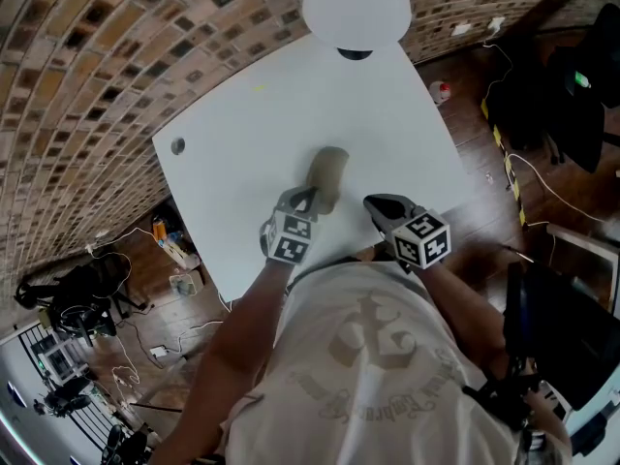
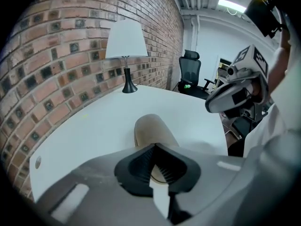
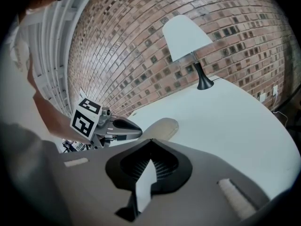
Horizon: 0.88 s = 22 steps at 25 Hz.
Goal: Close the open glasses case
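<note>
On the white worktop [image 1: 271,105], toward the edge nearest me, the tan glasses case [image 1: 329,170] lies lengthwise. It points at the lamp [image 1: 356,8] standing on the far side by the brick wall [image 1: 87,76]. Its lid looks down, though I cannot make out the seam. My left claw [image 1: 308,200] points steeply down at the near end of the case, jaws closed tip to tip with nothing caught between them. From its own view the case sits just past the tips, and I cannot tell whether they touch it. My right claw [image 1: 376,205] hangs near the case on its right, apart from it, over the near edge of the worktop. Its jaws are together too and grip nothing; white worktop shows through the slot below the tips. Beyond the worktop stands a black office chair [image 2: 190,69].
</note>
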Each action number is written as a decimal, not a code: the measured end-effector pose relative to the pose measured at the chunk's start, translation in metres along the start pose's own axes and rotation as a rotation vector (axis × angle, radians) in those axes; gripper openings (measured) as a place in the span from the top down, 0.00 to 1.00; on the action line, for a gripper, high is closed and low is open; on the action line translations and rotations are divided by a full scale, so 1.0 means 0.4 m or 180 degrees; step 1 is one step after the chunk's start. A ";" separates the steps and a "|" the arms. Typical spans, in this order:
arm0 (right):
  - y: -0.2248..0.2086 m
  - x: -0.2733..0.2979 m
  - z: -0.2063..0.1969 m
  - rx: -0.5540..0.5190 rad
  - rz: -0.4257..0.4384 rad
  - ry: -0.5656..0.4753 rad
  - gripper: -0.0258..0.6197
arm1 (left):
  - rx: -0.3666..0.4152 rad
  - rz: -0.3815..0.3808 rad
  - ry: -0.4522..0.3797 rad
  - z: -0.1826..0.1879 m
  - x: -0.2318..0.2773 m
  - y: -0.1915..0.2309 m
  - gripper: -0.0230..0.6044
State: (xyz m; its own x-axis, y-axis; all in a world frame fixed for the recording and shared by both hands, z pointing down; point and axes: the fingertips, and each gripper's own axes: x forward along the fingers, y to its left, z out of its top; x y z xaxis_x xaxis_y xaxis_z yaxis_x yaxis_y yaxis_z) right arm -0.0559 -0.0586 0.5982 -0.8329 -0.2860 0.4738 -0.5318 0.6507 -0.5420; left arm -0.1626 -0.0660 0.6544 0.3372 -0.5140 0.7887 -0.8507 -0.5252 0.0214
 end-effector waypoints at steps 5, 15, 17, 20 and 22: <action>-0.002 -0.003 -0.005 0.0001 0.0004 0.0000 0.95 | -0.0004 -0.0043 0.0031 0.019 -0.007 0.006 0.95; -0.007 -0.022 -0.015 -0.0042 0.0063 0.0030 0.95 | -0.0274 0.0004 0.0054 0.025 -0.007 0.003 0.95; -0.002 -0.023 -0.010 -0.0075 0.0109 0.0037 0.95 | -0.0451 0.0024 0.0017 0.023 -0.011 0.005 0.95; -0.001 -0.025 0.000 -0.0142 0.0191 0.0045 0.95 | -0.0538 0.0110 -0.0042 0.027 -0.019 0.005 0.95; -0.010 -0.031 0.006 -0.0185 0.0225 0.0061 0.95 | -0.0533 0.0158 -0.0080 0.036 -0.022 0.001 0.95</action>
State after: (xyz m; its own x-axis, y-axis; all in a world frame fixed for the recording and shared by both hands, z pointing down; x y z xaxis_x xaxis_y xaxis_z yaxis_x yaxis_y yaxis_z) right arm -0.0436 -0.0593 0.5929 -0.8646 -0.2248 0.4494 -0.4617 0.7086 -0.5336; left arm -0.1601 -0.0716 0.6385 0.3012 -0.5544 0.7758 -0.9212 -0.3795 0.0864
